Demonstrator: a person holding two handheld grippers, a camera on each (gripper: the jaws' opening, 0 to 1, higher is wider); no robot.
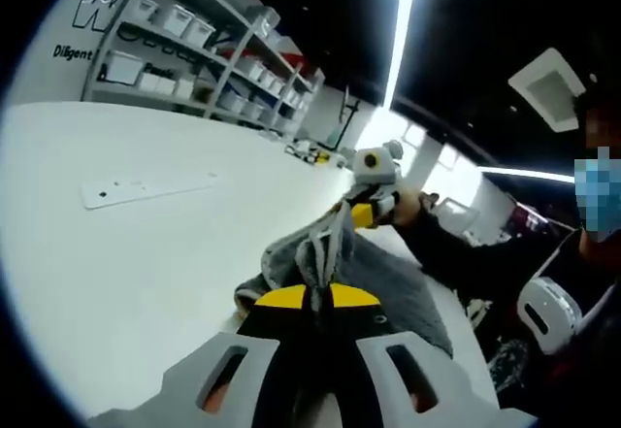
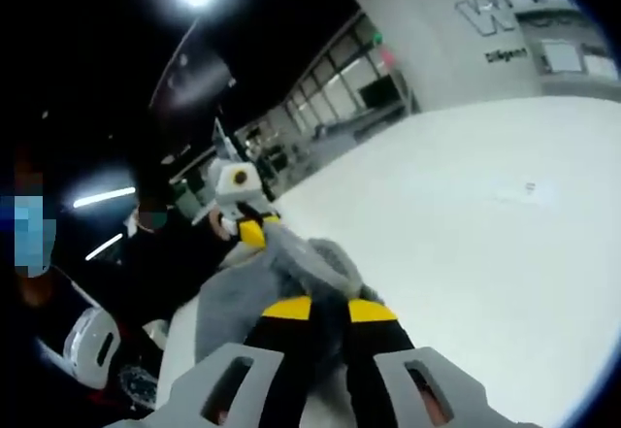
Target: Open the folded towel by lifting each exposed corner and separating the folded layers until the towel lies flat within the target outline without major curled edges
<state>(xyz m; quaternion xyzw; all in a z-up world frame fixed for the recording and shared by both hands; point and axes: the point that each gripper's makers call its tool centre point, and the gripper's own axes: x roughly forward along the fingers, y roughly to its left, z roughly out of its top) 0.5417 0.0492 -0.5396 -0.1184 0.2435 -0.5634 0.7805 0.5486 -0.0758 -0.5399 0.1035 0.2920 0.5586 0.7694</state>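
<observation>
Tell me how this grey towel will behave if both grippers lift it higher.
The grey towel is probably floppy: it drapes and bunches between the left gripper and right gripper. It likely sags mid-span. It seems light; thin pinches hold it up.

The towel (image 1: 388, 282) is soft grey cloth and looks fuzzy and matt. The bench (image 1: 146, 253) is white, smooth and a bit shiny. The left tongs (image 1: 312, 316) look like hard plastic, black, yellow and grey.
</observation>
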